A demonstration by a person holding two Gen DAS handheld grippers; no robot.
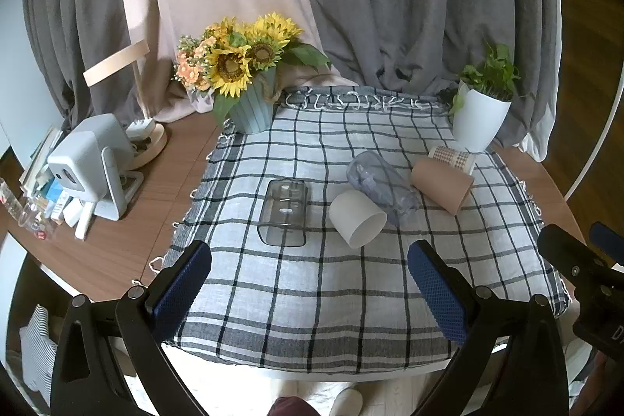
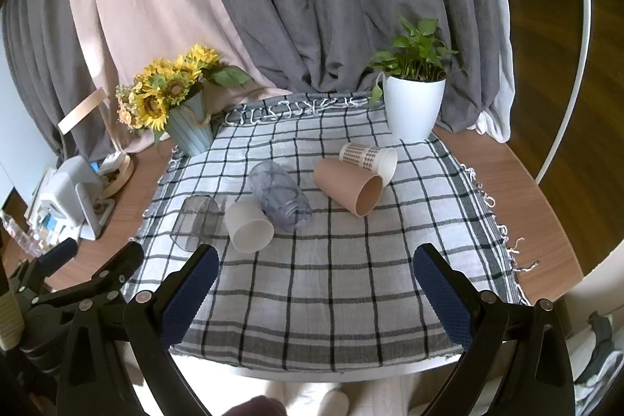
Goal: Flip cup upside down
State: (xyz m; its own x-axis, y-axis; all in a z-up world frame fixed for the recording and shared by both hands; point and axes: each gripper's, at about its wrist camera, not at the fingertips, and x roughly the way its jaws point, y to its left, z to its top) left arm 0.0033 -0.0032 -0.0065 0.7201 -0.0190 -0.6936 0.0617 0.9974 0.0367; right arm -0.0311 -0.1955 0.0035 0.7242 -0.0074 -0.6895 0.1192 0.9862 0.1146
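Observation:
Several cups lie on their sides on a checked cloth [image 1: 312,299]: a clear grey square cup [image 1: 284,212], a white cup [image 1: 357,218], a bluish clear cup [image 1: 380,186], a tan cup [image 1: 442,185] and a patterned cup [image 1: 454,156]. They also show in the right wrist view: grey [image 2: 196,222], white [image 2: 249,227], bluish [image 2: 280,195], tan [image 2: 348,185], patterned [image 2: 368,156]. My left gripper [image 1: 310,260] is open and empty, above the cloth's near part. My right gripper [image 2: 316,266] is open and empty too, to its right.
A blue pot of sunflowers [image 1: 249,104] stands at the cloth's back left and a white plant pot [image 1: 479,119] at the back right. A white device [image 1: 93,166] and small clutter sit on the wooden table at the left. Curtains hang behind.

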